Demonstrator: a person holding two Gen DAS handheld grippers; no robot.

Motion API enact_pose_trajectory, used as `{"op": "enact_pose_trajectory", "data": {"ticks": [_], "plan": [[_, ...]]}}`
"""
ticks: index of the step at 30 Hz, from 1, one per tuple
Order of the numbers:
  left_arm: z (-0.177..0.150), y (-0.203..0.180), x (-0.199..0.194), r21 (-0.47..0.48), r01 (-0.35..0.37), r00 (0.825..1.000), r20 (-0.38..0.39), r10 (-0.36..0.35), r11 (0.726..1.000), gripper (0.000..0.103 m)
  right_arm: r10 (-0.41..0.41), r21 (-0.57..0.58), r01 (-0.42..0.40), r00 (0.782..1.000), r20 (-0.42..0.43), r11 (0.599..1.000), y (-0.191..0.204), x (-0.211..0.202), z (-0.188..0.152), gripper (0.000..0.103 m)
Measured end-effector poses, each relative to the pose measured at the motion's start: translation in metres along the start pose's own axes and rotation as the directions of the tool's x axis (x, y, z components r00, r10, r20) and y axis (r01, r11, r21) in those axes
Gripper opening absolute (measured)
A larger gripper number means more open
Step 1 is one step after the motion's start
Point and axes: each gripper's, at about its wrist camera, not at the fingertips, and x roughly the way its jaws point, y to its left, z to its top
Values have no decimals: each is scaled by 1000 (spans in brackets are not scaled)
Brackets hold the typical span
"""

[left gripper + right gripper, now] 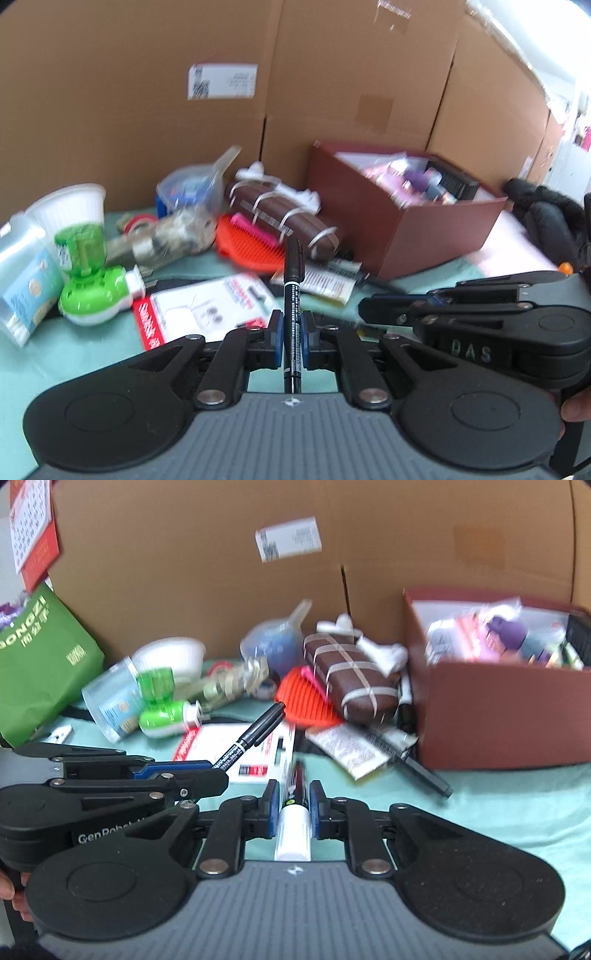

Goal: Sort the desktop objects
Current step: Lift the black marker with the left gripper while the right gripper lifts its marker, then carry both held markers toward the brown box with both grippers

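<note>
Left wrist view: tall cardboard boxes (147,110) wall off the back of the teal tablecloth (74,354), and the dark red box (436,236), packed with small items, stands against them; it serves as the landmark here. Left of the red box lies a brown glasses case (280,218) bound with white bands, an orange ribbed pad (247,247) just in front of that, and farther left a green plug-in device (96,295). The left gripper (291,332) hovers in front of the red box, its blue pads pinching a black pen (293,280) that runs straight between the jaws, cap pointing away. In the right wrist view the right gripper (293,812) has its jaws pressed onto a white-capped marker (293,823) lying lengthwise between them.
</note>
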Motion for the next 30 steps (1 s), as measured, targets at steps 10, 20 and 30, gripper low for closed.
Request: {"op": "enact_pose_trajectory", "data": {"ticks": [10,20,30], "plan": [[26,-23,-9,39,25,997,66,-27,999,9,-35,12,35,997,62,999,-25,-24,14,0],[16,0,-3,-6,-24,999,23,24,1000,9,-12,-53,10,999,-40,999,-18,8,-10,9],[13,3,3,-14,8,1000,14,-7,1000,9,-65,-213,51,996,-60,976,13,21,-24,85]]}}
